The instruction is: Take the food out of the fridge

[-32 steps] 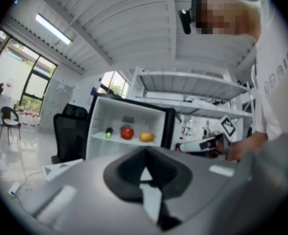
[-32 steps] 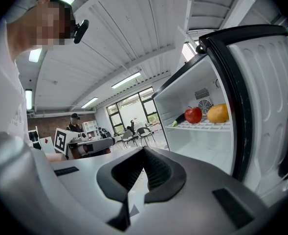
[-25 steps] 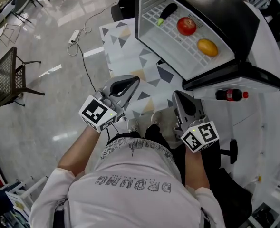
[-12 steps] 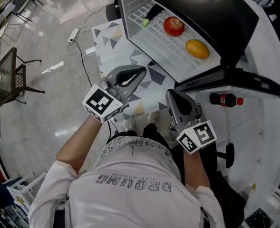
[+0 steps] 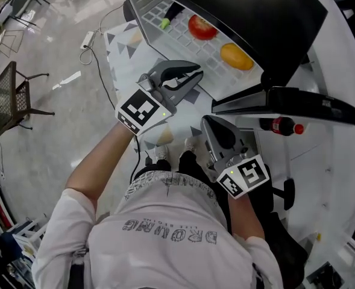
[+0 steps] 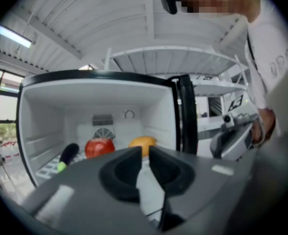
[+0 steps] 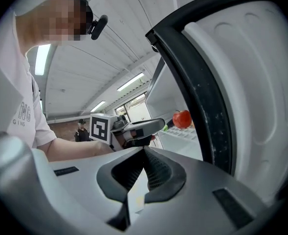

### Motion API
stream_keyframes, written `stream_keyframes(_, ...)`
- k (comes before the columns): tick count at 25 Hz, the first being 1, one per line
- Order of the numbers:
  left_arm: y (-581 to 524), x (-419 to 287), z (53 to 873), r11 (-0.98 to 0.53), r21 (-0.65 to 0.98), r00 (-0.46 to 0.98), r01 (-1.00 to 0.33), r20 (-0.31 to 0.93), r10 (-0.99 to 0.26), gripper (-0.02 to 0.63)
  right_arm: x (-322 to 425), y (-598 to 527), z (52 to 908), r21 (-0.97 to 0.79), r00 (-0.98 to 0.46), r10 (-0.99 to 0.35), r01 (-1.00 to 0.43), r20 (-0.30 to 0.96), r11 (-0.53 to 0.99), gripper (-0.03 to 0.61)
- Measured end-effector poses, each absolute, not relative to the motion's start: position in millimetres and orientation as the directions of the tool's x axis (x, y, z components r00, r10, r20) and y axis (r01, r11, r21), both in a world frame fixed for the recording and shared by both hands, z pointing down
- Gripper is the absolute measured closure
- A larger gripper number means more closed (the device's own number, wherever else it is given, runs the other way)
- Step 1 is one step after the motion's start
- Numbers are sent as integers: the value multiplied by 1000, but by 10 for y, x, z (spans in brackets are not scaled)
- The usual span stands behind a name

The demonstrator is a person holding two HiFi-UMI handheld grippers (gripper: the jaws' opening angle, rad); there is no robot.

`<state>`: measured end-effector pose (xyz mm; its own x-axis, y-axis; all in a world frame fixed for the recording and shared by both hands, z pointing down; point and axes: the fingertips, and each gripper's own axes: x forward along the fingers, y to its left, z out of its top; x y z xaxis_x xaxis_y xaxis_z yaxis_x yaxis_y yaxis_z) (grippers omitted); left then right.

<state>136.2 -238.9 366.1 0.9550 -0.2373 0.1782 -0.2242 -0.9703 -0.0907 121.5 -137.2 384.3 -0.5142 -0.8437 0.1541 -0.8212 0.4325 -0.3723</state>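
Note:
The small fridge [image 5: 165, 38] stands open, and on its white wire shelf lie a dark eggplant [image 5: 168, 17], a red apple [image 5: 202, 26] and an orange [image 5: 236, 56]. My left gripper [image 5: 196, 76] is at the front edge of the opening and its jaws are opening, a narrow gap with nothing between them. In the left gripper view the eggplant [image 6: 68, 155], apple [image 6: 99, 147] and orange [image 6: 143, 143] lie straight ahead of the left gripper [image 6: 144, 153]. My right gripper [image 5: 208, 124] is shut and empty, low beside the open black-edged door [image 5: 298, 104].
A cola bottle [image 5: 278, 126] lies on the white surface behind the door. A patterned mat [image 5: 126, 47] covers the floor before the fridge. A mesh chair [image 5: 11, 95] and a power strip [image 5: 87, 39] with its cable are off to the left.
My left gripper has moved forward to the fridge opening and its jaws have parted slightly. The right gripper has shifted a little toward the door.

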Motion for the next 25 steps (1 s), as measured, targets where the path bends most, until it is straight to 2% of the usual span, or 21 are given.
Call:
stream_keyframes(16, -2642, 2051, 3787, -960, -269, 946, -75, 286, -154, 400, 1343, -1290, 3831, -357, -458, -876, -852, 151, 384, 589)
stream_keyframes(25, -2640, 2270, 3918, -907, -420, 909, 7, 382, -170, 357, 1356, -1280, 3872, -361, -433, -889, -861, 150, 359, 589)
